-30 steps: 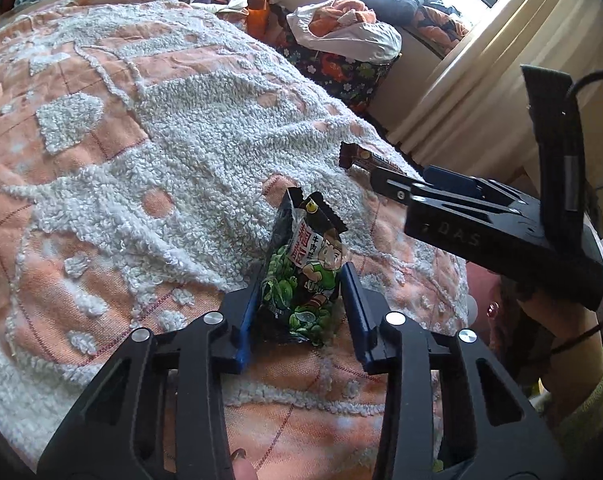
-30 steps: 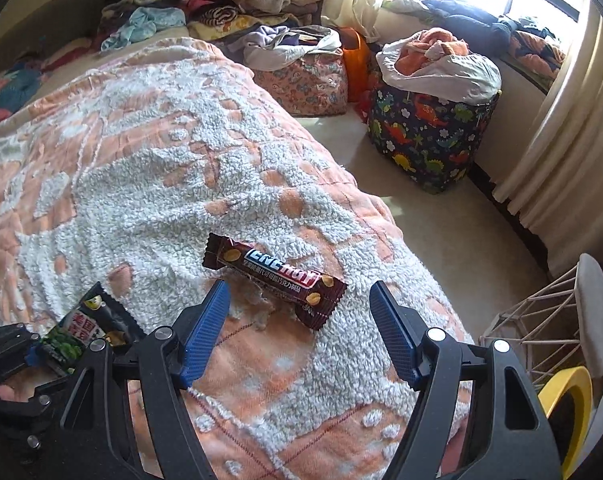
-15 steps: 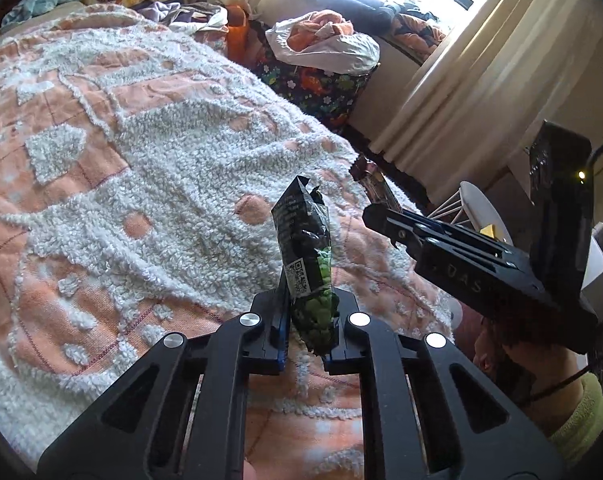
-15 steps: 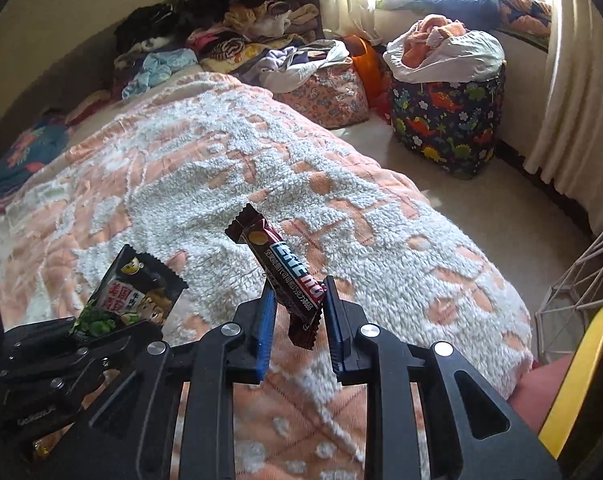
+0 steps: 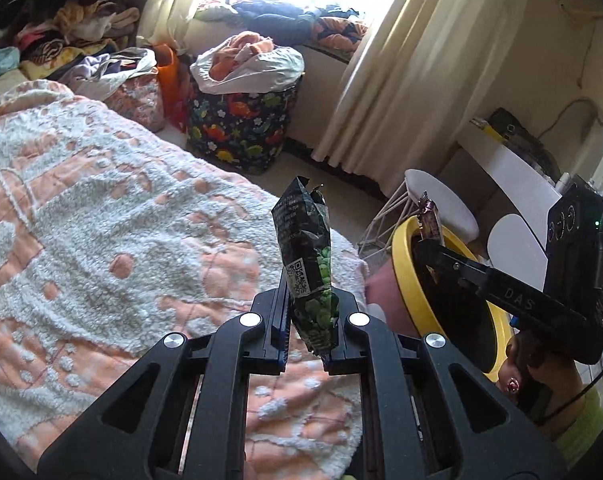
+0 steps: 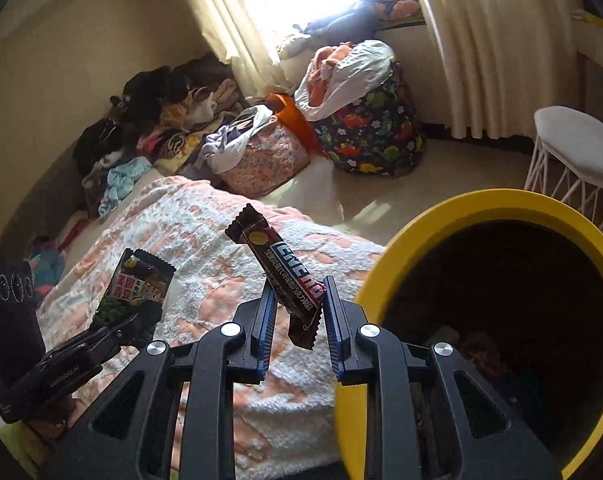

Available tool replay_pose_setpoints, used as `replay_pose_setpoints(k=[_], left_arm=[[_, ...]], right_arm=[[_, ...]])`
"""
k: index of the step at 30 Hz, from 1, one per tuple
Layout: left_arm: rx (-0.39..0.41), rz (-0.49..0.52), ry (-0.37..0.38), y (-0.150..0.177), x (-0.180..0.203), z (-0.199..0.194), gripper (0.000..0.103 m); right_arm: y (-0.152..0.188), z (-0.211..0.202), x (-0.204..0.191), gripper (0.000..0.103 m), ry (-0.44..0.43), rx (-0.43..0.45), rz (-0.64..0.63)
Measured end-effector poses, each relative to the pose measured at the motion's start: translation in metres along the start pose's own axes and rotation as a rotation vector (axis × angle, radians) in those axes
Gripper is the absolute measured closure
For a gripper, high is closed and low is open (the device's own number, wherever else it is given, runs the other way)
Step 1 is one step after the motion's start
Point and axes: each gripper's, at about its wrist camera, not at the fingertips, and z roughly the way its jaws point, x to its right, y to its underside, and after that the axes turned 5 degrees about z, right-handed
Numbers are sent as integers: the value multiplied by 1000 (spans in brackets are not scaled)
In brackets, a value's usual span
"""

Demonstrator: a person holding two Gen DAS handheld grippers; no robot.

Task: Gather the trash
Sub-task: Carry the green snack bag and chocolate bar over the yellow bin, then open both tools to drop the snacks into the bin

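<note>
Standing upright between jaws, snack bag (image 5: 309, 276), candy wrapper (image 6: 287, 276)

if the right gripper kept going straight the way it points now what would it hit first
Probably the blanket-covered bed, just left of the yellow bin; depth is unclear. The right gripper holds a candy bar wrapper.

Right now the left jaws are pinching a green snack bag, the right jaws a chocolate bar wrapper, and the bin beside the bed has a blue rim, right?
Almost. The bin's rim is yellow, not blue, as the right wrist view shows plainly. The rest holds: the left gripper pinches the green snack bag, and the right gripper the chocolate bar wrapper, beside the bed.
</note>
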Motion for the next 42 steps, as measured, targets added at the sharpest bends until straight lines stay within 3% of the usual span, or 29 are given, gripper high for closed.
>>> replay_pose_setpoints(k=[17, 19, 21, 23, 29, 30, 32, 34, 36, 37, 38, 42], left_arm=[[-53, 209, 102, 7, 97, 28, 96], [-64, 233, 109, 9, 106, 33, 96], [-77, 253, 115, 11, 115, 39, 96], [-88, 273, 120, 13, 124, 45, 96], [-122, 322, 130, 12, 150, 70, 94], [-127, 328, 122, 13, 153, 74, 91], [-143, 329, 112, 13, 156, 81, 71], [-147, 326, 103, 11, 158, 83, 58], [-136, 330, 95, 10, 158, 80, 52], [-132, 327, 89, 9, 156, 78, 42], [-127, 318, 86, 9, 155, 75, 34], [-101, 300, 63, 6, 145, 58, 19]], right_arm=[[18, -41, 86, 79, 179, -10, 211], [19, -44, 94, 76, 183, -7, 240], [21, -51, 102, 63, 190, -1, 265], [21, -59, 108, 57, 196, 18, 287], [22, -85, 123, 50, 226, 49, 326], [24, -90, 125, 50, 230, 55, 334], [25, -100, 128, 49, 238, 67, 344], [25, -111, 128, 45, 253, 82, 340], [26, -119, 125, 40, 263, 100, 328], [28, -122, 122, 38, 267, 109, 317], [28, -126, 118, 33, 275, 121, 304], [32, -141, 101, 16, 298, 192, 237]])
